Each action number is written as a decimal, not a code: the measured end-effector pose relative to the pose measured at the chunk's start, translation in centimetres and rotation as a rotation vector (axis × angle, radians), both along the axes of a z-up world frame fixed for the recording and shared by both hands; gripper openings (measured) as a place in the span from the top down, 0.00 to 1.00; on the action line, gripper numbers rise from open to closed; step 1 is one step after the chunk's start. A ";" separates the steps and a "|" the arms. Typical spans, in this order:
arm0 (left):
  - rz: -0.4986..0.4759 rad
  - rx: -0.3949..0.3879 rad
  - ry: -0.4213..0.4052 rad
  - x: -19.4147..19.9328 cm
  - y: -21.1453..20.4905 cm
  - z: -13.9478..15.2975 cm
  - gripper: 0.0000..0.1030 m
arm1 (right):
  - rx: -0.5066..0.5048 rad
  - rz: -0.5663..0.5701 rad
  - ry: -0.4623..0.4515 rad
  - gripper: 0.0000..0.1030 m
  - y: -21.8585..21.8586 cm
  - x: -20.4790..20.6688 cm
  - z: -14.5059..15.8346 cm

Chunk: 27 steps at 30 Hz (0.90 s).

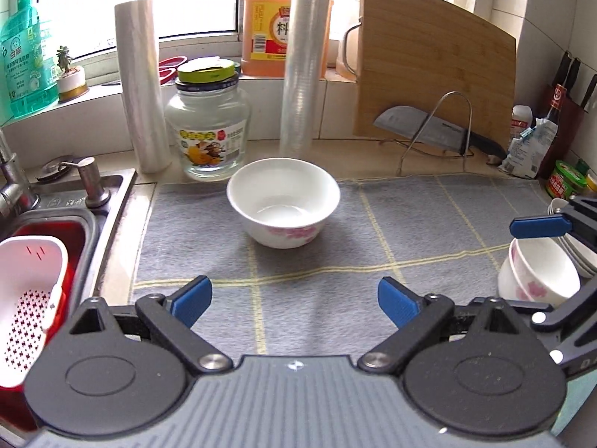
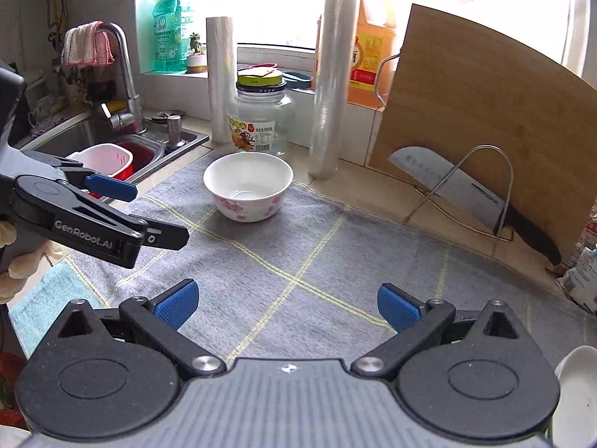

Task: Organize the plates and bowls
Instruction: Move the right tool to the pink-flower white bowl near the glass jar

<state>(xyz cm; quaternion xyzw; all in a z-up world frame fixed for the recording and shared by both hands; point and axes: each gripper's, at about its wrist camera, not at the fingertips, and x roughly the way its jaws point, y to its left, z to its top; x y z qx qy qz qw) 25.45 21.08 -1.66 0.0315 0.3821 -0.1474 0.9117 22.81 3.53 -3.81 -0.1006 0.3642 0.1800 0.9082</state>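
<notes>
A white bowl with pink flowers (image 1: 283,205) stands upright on the grey mat (image 1: 391,224), ahead of my left gripper (image 1: 294,300), which is open and empty. The bowl also shows in the right wrist view (image 2: 248,186). My right gripper (image 2: 287,306) is open and empty over the mat (image 2: 298,254). At the right edge of the left wrist view, nested flowered bowls (image 1: 537,272) lie tilted beside stacked white plates (image 1: 576,254), with a right gripper finger (image 1: 541,226) just above them. The left gripper (image 2: 123,205) appears at the left of the right wrist view.
A glass jar (image 1: 207,130), two film rolls (image 1: 140,86) (image 1: 304,56), a cutting board (image 1: 433,63) and a cleaver on a wire rack (image 1: 429,128) line the back. The sink with a red and white basket (image 1: 33,298) lies left. Bottles and packets (image 1: 537,142) stand at right.
</notes>
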 end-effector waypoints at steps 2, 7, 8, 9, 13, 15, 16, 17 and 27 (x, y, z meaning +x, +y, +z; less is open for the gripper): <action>-0.016 0.016 -0.005 0.5 2.3 -0.3 0.07 | 0.007 -0.016 0.033 0.00 2.2 1.2 -1.2; -0.036 0.026 0.001 2.1 7.2 -0.8 0.07 | -0.003 -0.081 0.102 0.00 6.9 4.3 -4.9; -0.039 0.020 0.002 2.4 7.9 -0.8 0.07 | -0.009 -0.093 0.111 0.00 7.5 4.8 -5.4; -0.041 0.013 0.002 2.6 8.4 -0.7 0.07 | -0.017 -0.107 0.118 0.00 8.1 5.4 -6.1; -0.051 -0.017 0.005 3.6 9.5 -0.7 0.07 | -0.024 -0.148 0.147 0.00 9.5 7.1 -7.5; -0.057 -0.027 0.006 3.9 9.5 -0.7 0.07 | -0.029 -0.151 0.149 0.00 10.0 7.8 -7.9; -0.060 -0.029 0.005 4.0 9.4 -0.8 0.07 | -0.037 -0.149 0.142 0.00 10.3 8.2 -8.0; -0.060 -0.030 0.005 4.3 9.4 -0.9 0.07 | -0.046 -0.142 0.138 0.00 10.6 8.7 -8.1; -0.071 -0.010 0.018 6.1 7.9 -0.9 0.08 | -0.040 -0.083 0.142 0.00 10.9 11.4 -9.4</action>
